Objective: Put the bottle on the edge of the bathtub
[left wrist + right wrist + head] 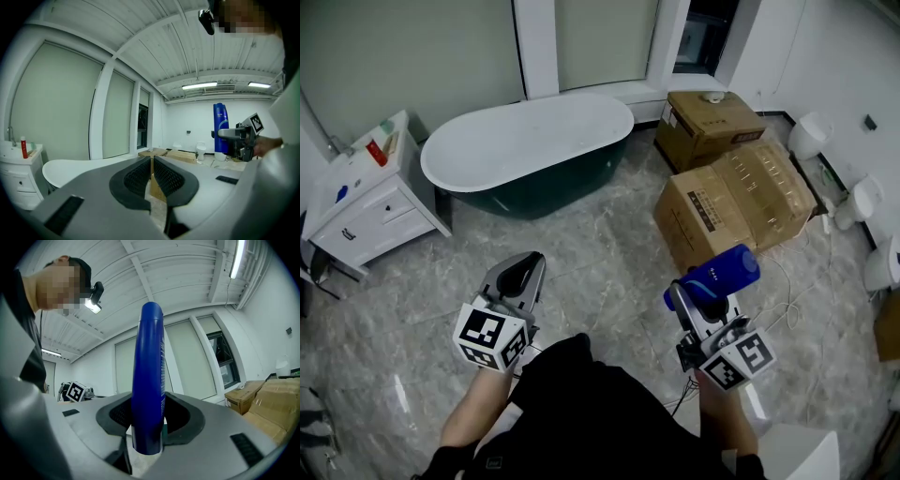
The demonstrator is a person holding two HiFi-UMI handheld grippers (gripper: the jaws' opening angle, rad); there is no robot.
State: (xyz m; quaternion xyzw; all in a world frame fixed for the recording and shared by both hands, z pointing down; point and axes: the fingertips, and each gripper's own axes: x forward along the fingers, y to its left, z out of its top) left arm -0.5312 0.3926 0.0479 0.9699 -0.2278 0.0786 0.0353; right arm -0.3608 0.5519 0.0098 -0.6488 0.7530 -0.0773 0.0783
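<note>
One blue bottle (717,274) is clamped between the pads of the right gripper (696,294), gripped near one end, the rest sticking out beyond the jaws. The left gripper (521,274) holds nothing, its jaws all but together.

One white-rimmed, dark-sided bathtub (525,141) stands well ahead of the left gripper. One white cabinet (370,202) with drawers is off to that gripper's left. Two cardboard boxes (709,122) (741,202) sit ahead of the right gripper, the nearer one just beyond the bottle. Three white toilets (811,134) line the wall to its right.

The floor (600,272) is grey marble-look tile; the walls are white, and tall windows stand behind the bathtub.
</note>
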